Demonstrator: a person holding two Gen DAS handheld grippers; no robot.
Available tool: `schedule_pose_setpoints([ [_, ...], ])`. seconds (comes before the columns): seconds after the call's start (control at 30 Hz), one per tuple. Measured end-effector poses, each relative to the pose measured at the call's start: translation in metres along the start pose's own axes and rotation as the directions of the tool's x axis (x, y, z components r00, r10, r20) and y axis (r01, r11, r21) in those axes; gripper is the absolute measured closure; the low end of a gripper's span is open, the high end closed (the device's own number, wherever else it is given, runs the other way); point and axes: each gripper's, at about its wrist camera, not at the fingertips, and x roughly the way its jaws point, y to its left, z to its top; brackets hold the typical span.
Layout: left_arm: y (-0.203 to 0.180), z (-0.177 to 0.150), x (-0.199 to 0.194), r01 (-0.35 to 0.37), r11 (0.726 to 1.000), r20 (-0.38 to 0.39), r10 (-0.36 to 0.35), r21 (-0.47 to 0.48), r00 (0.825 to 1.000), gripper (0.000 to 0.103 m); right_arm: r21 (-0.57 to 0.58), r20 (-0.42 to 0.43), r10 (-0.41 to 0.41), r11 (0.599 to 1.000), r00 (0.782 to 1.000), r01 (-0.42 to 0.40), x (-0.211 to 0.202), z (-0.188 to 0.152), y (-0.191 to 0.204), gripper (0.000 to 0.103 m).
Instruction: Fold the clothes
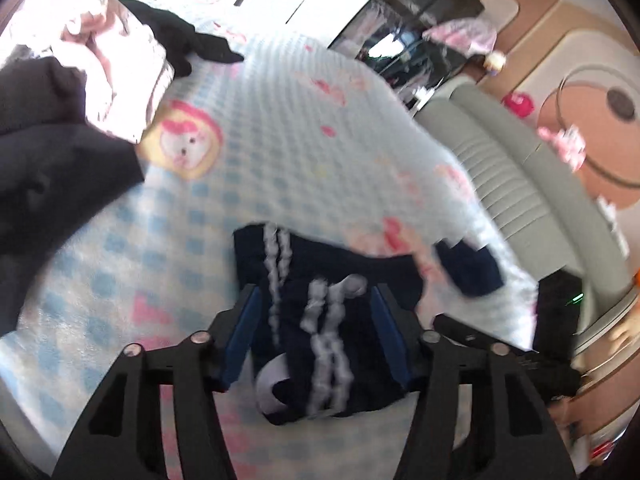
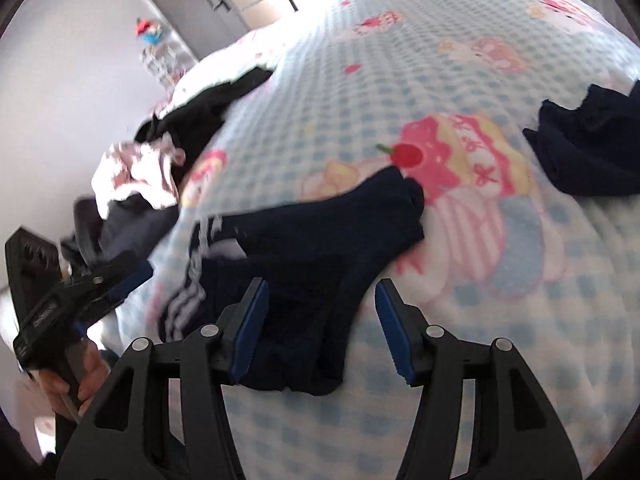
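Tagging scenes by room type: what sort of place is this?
Probably a home bedroom: clothes lie on a cartoon-print checked blanket that seems to cover a bed, with a padded headboard beside it and a door beyond.

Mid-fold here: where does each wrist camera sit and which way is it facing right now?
Left wrist: on the left gripper, looking down its open fingers at the navy garment on the checked blanket.
Right wrist: on the right gripper, open over the same navy garment; the left gripper and hand show at left.
Shared: garment, blanket, clothes pile.
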Motion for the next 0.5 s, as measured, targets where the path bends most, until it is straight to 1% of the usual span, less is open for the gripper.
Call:
schedule_pose_setpoints([
  [0.07,0.002,-0.003,0.007,-0.046,0.998,0.008,0.045,0.048,0.999,0.053,-0.054,-0.021,0.007,0.999,1.000,-0.008,0.006,0.001,0.005,0.045],
  [0.1,-0.003,-0.004,0.014,-0.060,0.995,-0.001,0.060,0.085,0.998,0.053,-0.081,-0.030,0.002,0.997,1.000,-0.004,0.009,0.001,0.008,0.045],
  [0.13,-0.006,-0.004,0.019,-0.071,0.992,-0.016,0.073,0.105,0.997,0.053,-0.106,-0.036,-0.011,0.994,0.999,0.007,0.013,0.000,0.011,0.045],
  [0.17,-0.007,-0.006,0.028,-0.087,0.989,-0.047,0.093,0.122,0.994,0.053,-0.130,-0.048,-0.026,0.991,0.999,0.019,0.018,0.000,0.014,0.044],
  [0.23,-0.003,-0.010,0.038,-0.087,0.990,-0.091,0.097,0.112,0.991,0.053,-0.157,-0.085,-0.047,0.987,0.995,0.034,0.031,-0.001,0.016,0.044],
  [0.27,-0.003,-0.012,0.040,-0.085,0.990,-0.102,0.097,0.111,0.990,0.056,-0.162,-0.100,-0.050,0.986,0.994,0.034,0.036,-0.002,0.015,0.044],
  [0.3,-0.006,-0.013,0.037,-0.097,0.985,-0.089,0.110,0.140,0.990,0.065,-0.165,-0.108,-0.051,0.986,0.993,0.033,0.041,-0.003,0.014,0.044],
  [0.33,-0.010,-0.014,0.035,-0.108,0.980,-0.075,0.122,0.168,0.990,0.071,-0.168,-0.107,-0.049,0.985,0.993,0.031,0.042,-0.004,0.014,0.050],
  [0.37,-0.014,-0.014,0.032,-0.120,0.974,-0.060,0.134,0.194,0.989,0.078,-0.180,-0.096,-0.049,0.983,0.994,0.031,0.041,-0.005,0.015,0.058],
  [0.4,-0.017,-0.014,0.029,-0.129,0.969,-0.048,0.142,0.211,0.989,0.086,-0.198,-0.077,-0.053,0.979,0.996,0.037,0.038,-0.005,0.016,0.077],
  [0.43,-0.020,-0.012,0.028,-0.133,0.967,-0.046,0.146,0.216,0.988,0.089,-0.208,-0.055,-0.055,0.977,0.997,0.042,0.034,-0.003,0.017,0.086],
  [0.47,-0.023,-0.009,0.028,-0.137,0.965,-0.044,0.150,0.222,0.988,0.091,-0.205,-0.035,-0.046,0.978,0.998,0.038,0.030,0.000,0.016,0.088],
  [0.5,-0.026,-0.006,0.027,-0.141,0.964,-0.041,0.154,0.227,0.987,0.093,-0.193,-0.020,-0.032,0.981,0.999,0.027,0.026,0.004,0.015,0.092],
])
